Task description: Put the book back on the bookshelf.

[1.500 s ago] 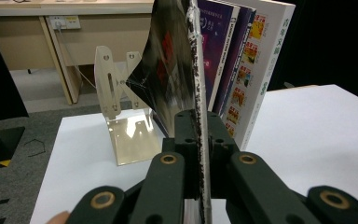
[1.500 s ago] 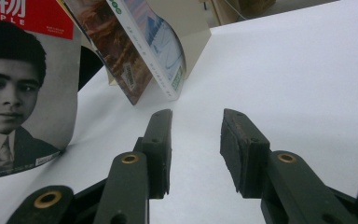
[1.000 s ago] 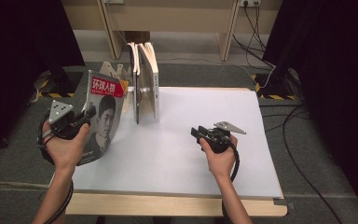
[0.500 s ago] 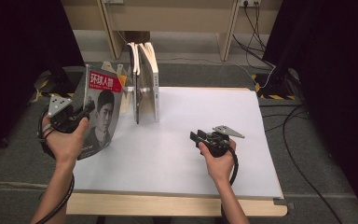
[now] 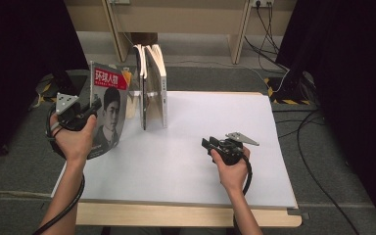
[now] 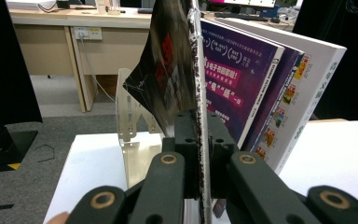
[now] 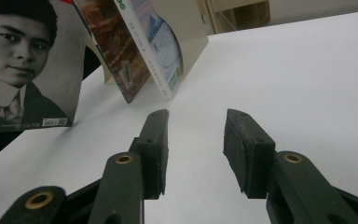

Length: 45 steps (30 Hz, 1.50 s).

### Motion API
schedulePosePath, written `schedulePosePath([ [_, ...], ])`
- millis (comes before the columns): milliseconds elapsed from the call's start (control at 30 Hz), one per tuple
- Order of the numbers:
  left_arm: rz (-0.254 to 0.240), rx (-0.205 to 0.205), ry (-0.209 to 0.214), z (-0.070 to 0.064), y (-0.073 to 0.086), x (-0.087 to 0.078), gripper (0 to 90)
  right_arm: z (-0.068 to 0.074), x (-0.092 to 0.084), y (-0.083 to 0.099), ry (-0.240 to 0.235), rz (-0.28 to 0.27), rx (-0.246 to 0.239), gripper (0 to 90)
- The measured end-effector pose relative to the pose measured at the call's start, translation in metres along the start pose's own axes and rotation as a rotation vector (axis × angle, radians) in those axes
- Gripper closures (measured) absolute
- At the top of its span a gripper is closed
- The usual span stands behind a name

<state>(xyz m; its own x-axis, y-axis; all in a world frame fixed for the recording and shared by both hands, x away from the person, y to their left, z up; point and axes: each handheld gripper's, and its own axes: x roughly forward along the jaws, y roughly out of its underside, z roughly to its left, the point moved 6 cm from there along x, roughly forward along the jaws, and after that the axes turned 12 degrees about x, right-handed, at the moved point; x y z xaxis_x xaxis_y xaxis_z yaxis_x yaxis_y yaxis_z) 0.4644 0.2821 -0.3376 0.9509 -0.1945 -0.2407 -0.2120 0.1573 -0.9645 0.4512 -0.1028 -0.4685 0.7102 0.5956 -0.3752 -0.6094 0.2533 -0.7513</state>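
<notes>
Magazine first: one thin magazine with a red title band and a black-and-white portrait on its cover (image 5: 106,113) is the single thing we see in hand. It stands nearly upright at the left edge of the white-topped bench (image 5: 254,147), its lower edge hanging past that edge, and just left of the standing books. In the left gripper view we see the magazine (image 6: 175,79) edge-on, its spine running straight up between the two black fingers (image 6: 186,140), which are pinched tight on its lower part, one pad on each cover. The left gripper (image 5: 85,111), with its grey three-cornered plate, sits at the magazine's left side in the high view.

Moving outward, we count two books standing upright side by side (image 5: 152,93), pale covers, spines toward us, leaning a little against one clear acrylic bookend (image 6: 129,116) at the back-left of the bench. In the left gripper view the books show purple and white covers (image 6: 270,93) just right of the magazine, close but not touching that we can tell.

Farther right, the right gripper (image 5: 209,145) rests low over the bare white sheet, well apart from the books. Its two fingers (image 7: 156,135) stand apart at a middling width with nothing between them, pointing toward the books and the magazine.
</notes>
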Motion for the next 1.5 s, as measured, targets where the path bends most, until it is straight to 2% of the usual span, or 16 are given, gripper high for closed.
schedulePosePath([
  [333, -0.016, -0.007, -0.019, 0.003, -0.004, 0.004, 85.9, 0.001, 0.001, 0.002, 0.001, 0.010, 0.003, 60.6],
  [567, -0.011, -0.002, -0.064, 0.011, -0.004, 0.013, 85.9, 0.001, 0.001, 0.003, 0.000, 0.011, -0.005, 60.5],
  [833, -0.014, -0.015, -0.076, 0.017, -0.008, 0.023, 85.8, 0.001, 0.003, 0.006, 0.001, 0.021, 0.001, 60.4],
  [1167, -0.013, -0.013, -0.082, 0.019, -0.009, 0.044, 85.8, -0.002, 0.004, 0.007, 0.004, 0.029, 0.004, 60.4],
  [1500, -0.033, -0.020, -0.092, 0.021, -0.013, 0.072, 85.8, -0.004, 0.005, 0.008, 0.002, 0.032, 0.011, 60.3],
])
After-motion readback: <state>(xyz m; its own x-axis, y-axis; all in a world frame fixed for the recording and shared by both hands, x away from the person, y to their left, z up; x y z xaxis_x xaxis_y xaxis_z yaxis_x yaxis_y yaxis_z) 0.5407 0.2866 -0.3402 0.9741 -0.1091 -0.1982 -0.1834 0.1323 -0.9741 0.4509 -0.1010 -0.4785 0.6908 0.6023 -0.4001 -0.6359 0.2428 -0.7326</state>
